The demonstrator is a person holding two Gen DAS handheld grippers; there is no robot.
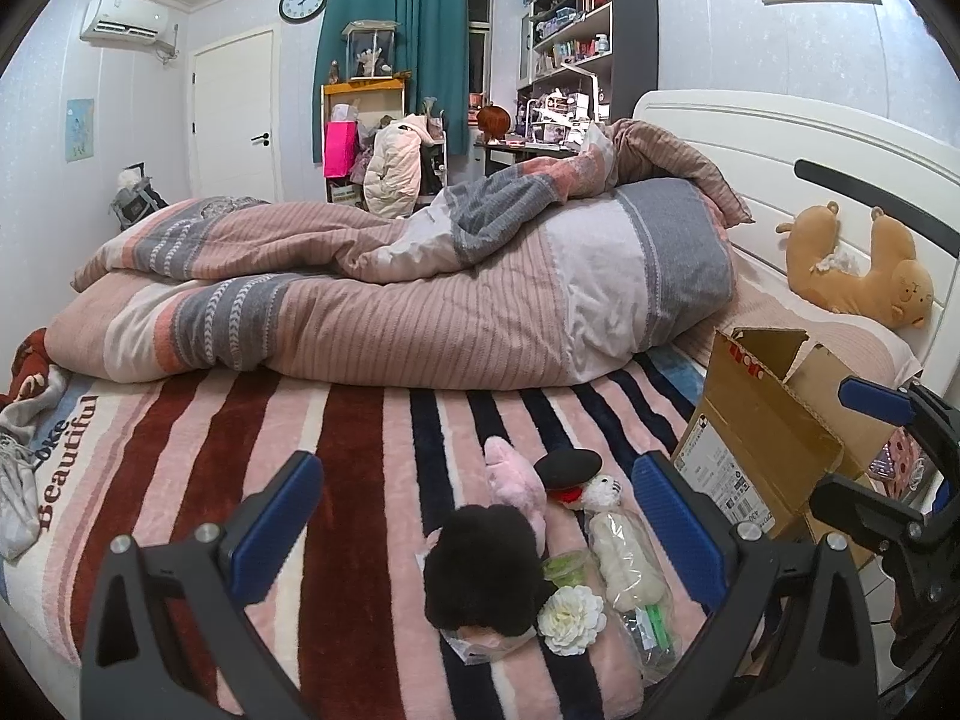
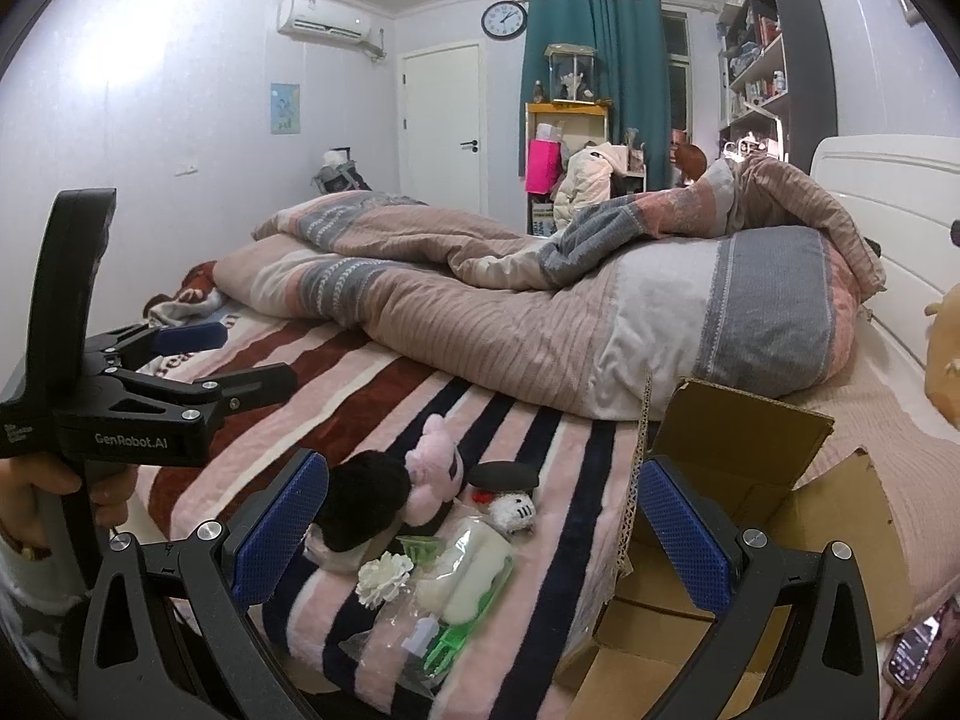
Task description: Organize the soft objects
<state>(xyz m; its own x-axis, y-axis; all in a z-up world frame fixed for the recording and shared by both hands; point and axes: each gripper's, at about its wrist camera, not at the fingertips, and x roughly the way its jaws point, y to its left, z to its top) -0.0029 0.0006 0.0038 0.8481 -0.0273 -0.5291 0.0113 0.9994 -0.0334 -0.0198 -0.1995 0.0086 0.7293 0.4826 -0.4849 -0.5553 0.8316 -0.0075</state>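
Observation:
A heap of small soft toys lies on the striped blanket (image 1: 360, 450) near the bed's front edge: a black fluffy plush (image 1: 480, 564) (image 2: 366, 501), a pink plush (image 1: 513, 480) (image 2: 435, 468), a small white doll with a black hat (image 1: 585, 480) (image 2: 510, 495), a white fabric flower (image 1: 570, 618) (image 2: 384, 579) and a bagged white plush (image 1: 630, 564) (image 2: 462, 582). My left gripper (image 1: 474, 516) (image 2: 222, 360) is open, its fingers either side of the heap. My right gripper (image 2: 483, 531) (image 1: 864, 450) is open too, between the heap and an open cardboard box (image 1: 774, 438) (image 2: 744, 510).
A rolled striped duvet (image 1: 420, 300) (image 2: 570, 324) fills the middle of the bed. A tan bear plush (image 1: 858, 276) leans on the white headboard (image 1: 750, 150). Clothes (image 1: 24, 420) lie at the bed's left edge. A phone (image 2: 912, 654) lies beside the box.

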